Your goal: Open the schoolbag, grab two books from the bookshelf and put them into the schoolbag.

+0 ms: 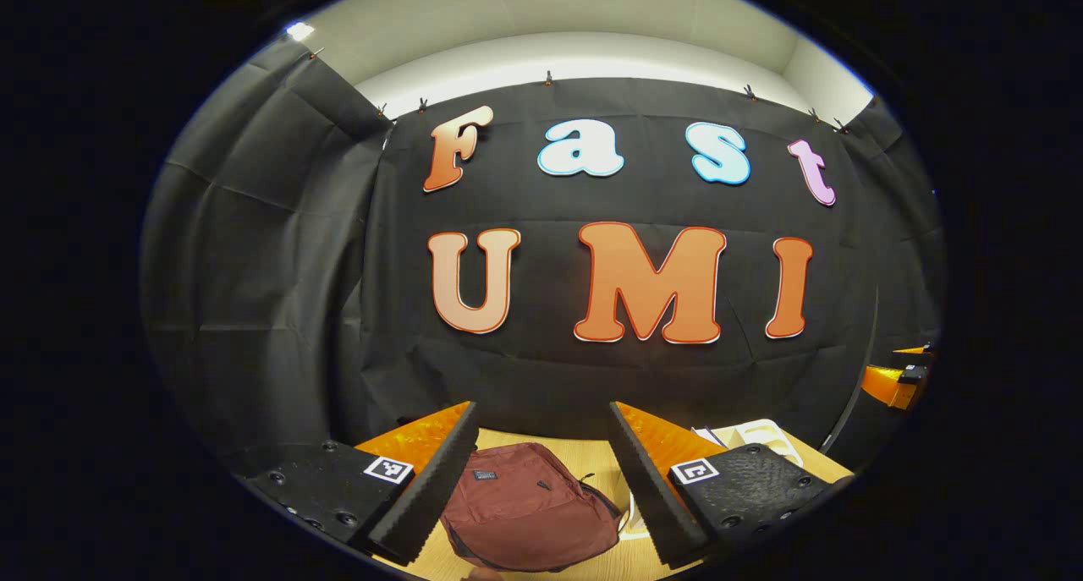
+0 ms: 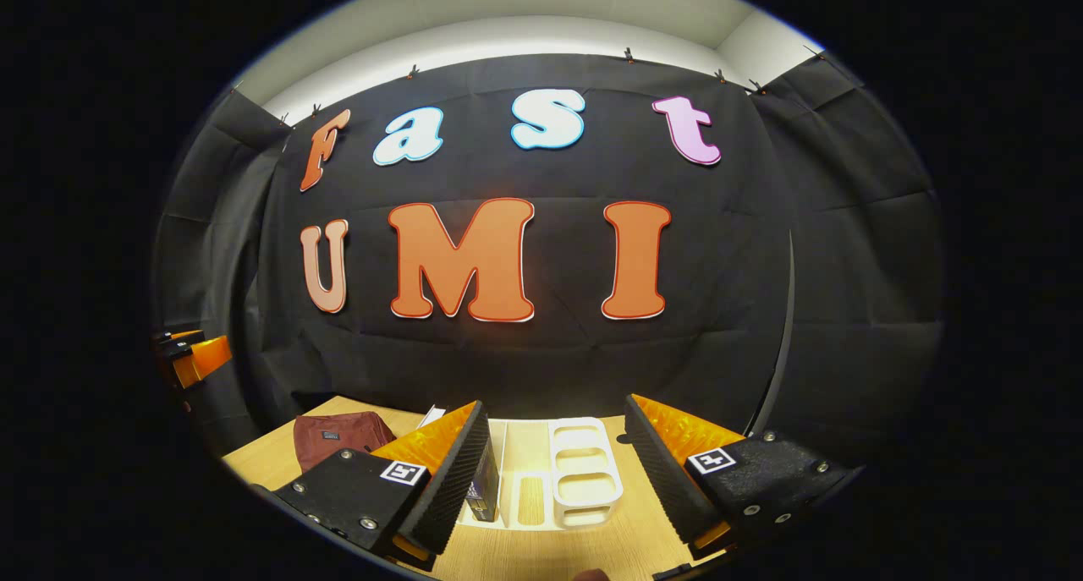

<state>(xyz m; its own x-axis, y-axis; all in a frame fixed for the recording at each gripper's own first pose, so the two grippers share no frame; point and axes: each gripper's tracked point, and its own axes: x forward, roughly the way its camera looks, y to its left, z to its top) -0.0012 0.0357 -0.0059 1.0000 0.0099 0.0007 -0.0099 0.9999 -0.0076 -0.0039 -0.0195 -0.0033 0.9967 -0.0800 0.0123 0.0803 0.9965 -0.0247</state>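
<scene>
A dark red schoolbag (image 1: 525, 513) lies flat and closed on the wooden table, below and between the fingers of my left gripper (image 1: 541, 479), which hovers open above it. In the right gripper view the same schoolbag (image 2: 338, 437) rests at the left, and a white bookshelf rack (image 2: 582, 471) stands straight ahead. A dark book (image 2: 486, 484) stands in the rack's left part, partly hidden by a finger. My right gripper (image 2: 554, 471) is open and empty, held above the rack. The rack's corner (image 1: 757, 437) peeks out at the right of the left gripper view.
The light wooden table (image 2: 541, 551) ends at the black cloth wall behind. The other gripper (image 1: 897, 378) shows far right in the left gripper view, and the other gripper (image 2: 190, 357) far left in the right gripper view.
</scene>
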